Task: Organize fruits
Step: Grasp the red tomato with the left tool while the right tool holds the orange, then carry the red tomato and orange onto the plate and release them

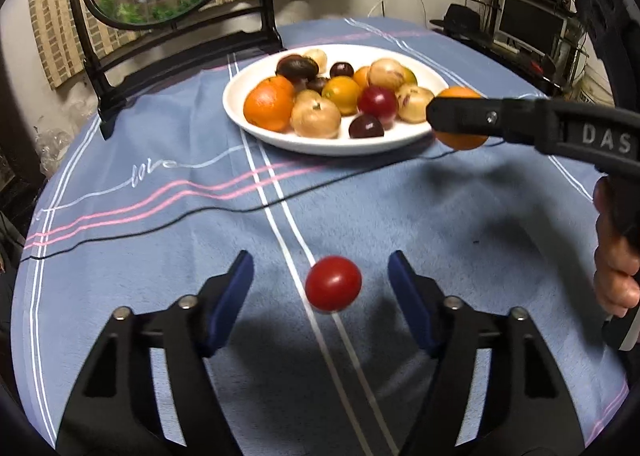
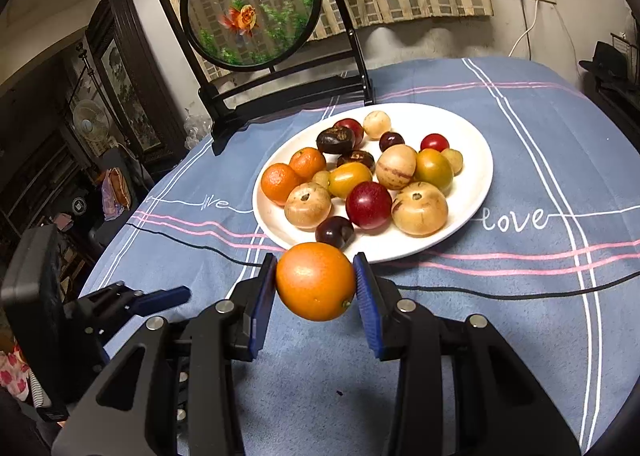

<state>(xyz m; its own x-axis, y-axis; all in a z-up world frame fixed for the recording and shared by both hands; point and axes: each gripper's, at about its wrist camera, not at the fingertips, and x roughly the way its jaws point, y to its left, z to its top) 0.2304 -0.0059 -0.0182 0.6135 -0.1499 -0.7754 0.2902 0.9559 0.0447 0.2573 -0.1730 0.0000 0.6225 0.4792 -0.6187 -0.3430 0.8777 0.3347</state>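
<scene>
A white plate [image 1: 249,122] [image 2: 478,184] heaped with several fruits stands at the back of the blue tablecloth [image 1: 120,276]. In the left wrist view a small red tomato [image 1: 333,283] lies on the cloth between the fingers of my left gripper [image 1: 319,258]. That gripper is open and its pads stand clear of the tomato on both sides. My right gripper [image 2: 315,260] is shut on an orange [image 2: 315,281] and holds it above the cloth just in front of the plate. The left wrist view shows the same orange [image 1: 460,140] behind one right finger [image 1: 480,118].
A round goldfish picture in a black stand [image 2: 250,0] stands behind the plate. A black cable [image 1: 160,222] runs across the cloth. A person's hand [image 1: 616,276] grips the right handle. A desk with a monitor [image 1: 528,24] is beyond the table's right edge.
</scene>
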